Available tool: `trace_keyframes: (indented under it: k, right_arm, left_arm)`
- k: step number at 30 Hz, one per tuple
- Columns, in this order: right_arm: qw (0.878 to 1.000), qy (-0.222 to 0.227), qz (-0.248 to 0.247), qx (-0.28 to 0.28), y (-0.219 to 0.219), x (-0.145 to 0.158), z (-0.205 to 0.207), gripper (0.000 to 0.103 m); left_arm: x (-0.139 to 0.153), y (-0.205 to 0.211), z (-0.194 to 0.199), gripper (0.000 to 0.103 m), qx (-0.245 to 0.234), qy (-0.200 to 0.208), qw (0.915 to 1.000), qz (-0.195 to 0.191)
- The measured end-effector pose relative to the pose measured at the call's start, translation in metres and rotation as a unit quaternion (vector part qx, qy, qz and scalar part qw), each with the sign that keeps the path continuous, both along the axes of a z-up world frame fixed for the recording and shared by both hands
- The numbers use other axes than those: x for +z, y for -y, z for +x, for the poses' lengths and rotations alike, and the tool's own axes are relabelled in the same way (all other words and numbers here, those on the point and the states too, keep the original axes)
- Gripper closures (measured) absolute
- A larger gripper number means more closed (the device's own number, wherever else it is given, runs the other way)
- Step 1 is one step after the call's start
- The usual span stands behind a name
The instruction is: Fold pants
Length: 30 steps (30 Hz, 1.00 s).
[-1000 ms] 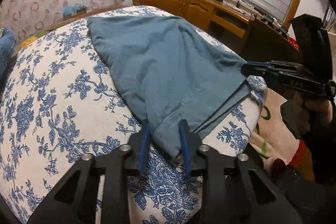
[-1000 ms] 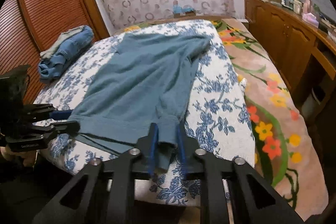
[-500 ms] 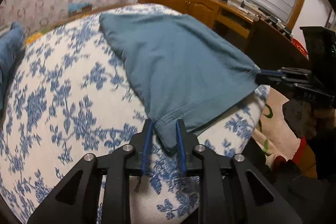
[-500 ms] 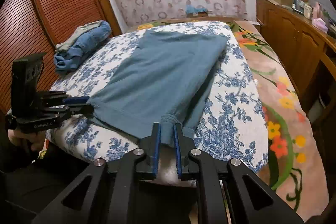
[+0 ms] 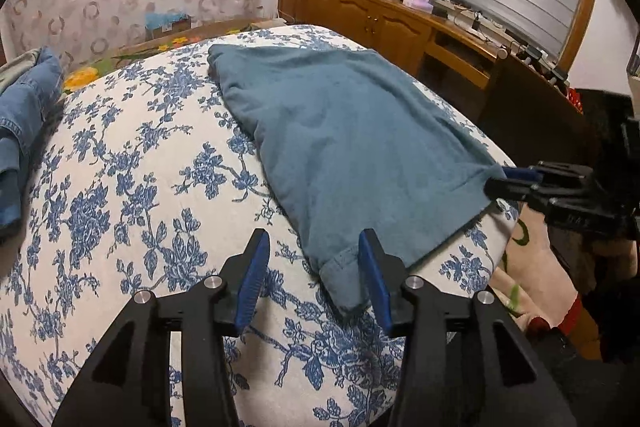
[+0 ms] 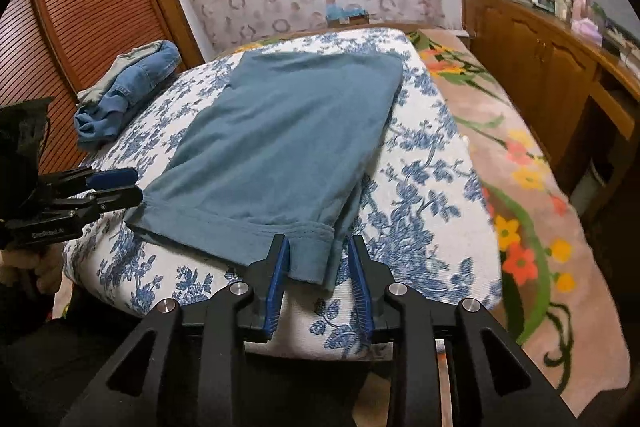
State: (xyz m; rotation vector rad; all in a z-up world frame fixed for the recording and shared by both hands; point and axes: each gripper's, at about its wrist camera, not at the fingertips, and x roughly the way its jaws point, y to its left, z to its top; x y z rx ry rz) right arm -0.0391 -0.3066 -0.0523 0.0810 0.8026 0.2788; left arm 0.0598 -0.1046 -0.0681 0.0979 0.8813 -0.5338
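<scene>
The teal pants [image 5: 344, 147] lie flat on the blue-flowered mattress [image 5: 120, 195], also in the right wrist view [image 6: 276, 143]. My left gripper [image 5: 314, 279] is open; the near hem corner lies between its fingers, free of them. It shows at the left of the right wrist view [image 6: 120, 187]. My right gripper [image 6: 316, 283] is open around the other hem corner, which hangs over the mattress edge. In the left wrist view the right gripper [image 5: 504, 181] sits at the pants' right corner.
A bundle of denim clothes [image 6: 124, 95] lies at the far left of the mattress [image 6: 432, 195]. A wooden sideboard [image 5: 400, 27] with several bottles stands on the right. A flowered blanket [image 6: 520, 155] lies beside the mattress. A slatted wardrobe [image 6: 80, 7] stands at the left.
Both grippers pulled the hem toward me, flattening the pants, then opened and let go of the hem corners.
</scene>
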Motion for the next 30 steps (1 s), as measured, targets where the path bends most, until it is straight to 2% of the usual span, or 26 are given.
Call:
trace_keyframes:
  k: [6,10,17,24,28,30]
  right_arm:
    - [1.0,0.008,-0.004,-0.001,-0.002,0.001,-0.003,0.072]
    - [1.0,0.012,-0.016,0.019,-0.009,0.001,-0.006,0.072]
    - [0.999,0.018,0.002,0.034,-0.003,-0.004,-0.004,0.084]
    - [0.999,0.018,0.009,0.036,-0.001,-0.005,-0.005,0.085]
    - [0.999,0.018,0.01,0.036,-0.002,-0.005,-0.005,0.085]
    - [0.999,0.018,0.012,0.038,-0.002,-0.005,-0.005,0.087]
  left_arm:
    - [-0.011,0.003,0.004,0.056,-0.002,-0.016,0.9999,0.001]
    - [-0.014,0.004,0.005,0.056,-0.002,-0.019,0.9998,0.003]
    - [-0.017,0.003,0.006,0.056,-0.004,-0.026,0.9996,-0.006]
    - [-0.018,0.007,-0.001,0.056,-0.023,-0.036,0.9989,-0.021]
    - [-0.018,0.011,-0.005,0.067,-0.03,-0.035,0.9987,-0.022]
    - [-0.018,0.009,-0.004,0.079,-0.029,-0.034,0.9986,-0.027]
